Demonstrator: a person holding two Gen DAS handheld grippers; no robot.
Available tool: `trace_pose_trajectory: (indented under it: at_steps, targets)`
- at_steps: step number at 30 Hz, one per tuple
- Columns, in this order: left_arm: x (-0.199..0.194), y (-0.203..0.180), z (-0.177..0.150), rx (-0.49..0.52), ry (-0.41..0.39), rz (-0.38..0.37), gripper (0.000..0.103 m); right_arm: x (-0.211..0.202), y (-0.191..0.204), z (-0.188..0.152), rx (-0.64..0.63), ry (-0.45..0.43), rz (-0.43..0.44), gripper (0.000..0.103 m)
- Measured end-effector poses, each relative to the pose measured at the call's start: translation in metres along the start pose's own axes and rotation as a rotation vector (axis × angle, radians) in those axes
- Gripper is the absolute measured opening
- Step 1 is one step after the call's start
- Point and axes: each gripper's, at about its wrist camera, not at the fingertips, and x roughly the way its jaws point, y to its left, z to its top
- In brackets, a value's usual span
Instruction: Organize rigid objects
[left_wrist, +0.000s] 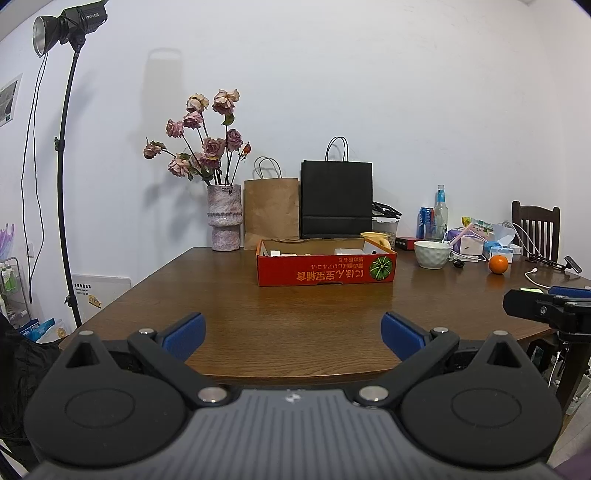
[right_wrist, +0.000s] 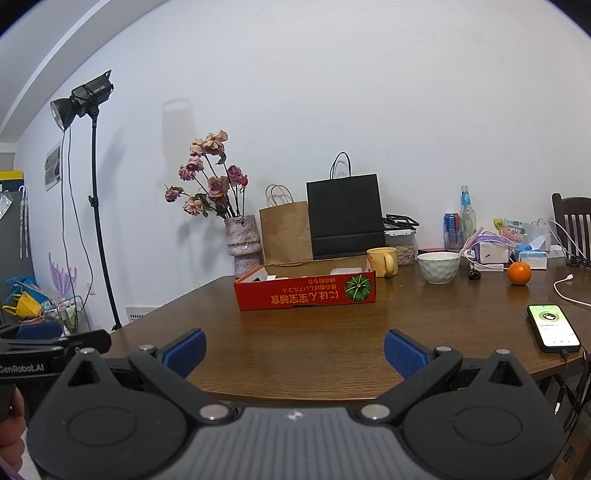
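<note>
A shallow red cardboard box (left_wrist: 325, 271) (right_wrist: 306, 293) sits mid-table with small white and pale items inside, mostly hidden by its wall. A yellow mug (right_wrist: 384, 261) stands at its right end, a white bowl (left_wrist: 431, 254) (right_wrist: 439, 266) further right, then an orange (left_wrist: 498, 264) (right_wrist: 519, 273). My left gripper (left_wrist: 293, 334) is open and empty over the near table edge. My right gripper (right_wrist: 295, 350) is open and empty, also at the near edge, well short of the box.
A vase of dried roses (left_wrist: 224, 218), a brown paper bag (left_wrist: 271, 212) and a black bag (left_wrist: 336, 199) stand at the back. Bottles, a can and clutter sit at the back right (right_wrist: 465, 221). A phone (right_wrist: 553, 328) with cable lies at the right edge. A light stand (left_wrist: 68, 184) is on the left.
</note>
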Motion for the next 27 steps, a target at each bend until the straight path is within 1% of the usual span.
trace_pose_trajectory:
  at_steps: [23,27]
  targets:
    - [0.0001,-0.0001,-0.0003,0.001,0.0,0.0,0.103,0.0001,0.0004,-0.0015,0.004,-0.002,0.001,0.103]
    - [0.0017,-0.0006,-0.0013,-0.003,0.014,-0.007,0.103,-0.0002,0.0006,-0.0013,0.007,0.0,0.0,0.103]
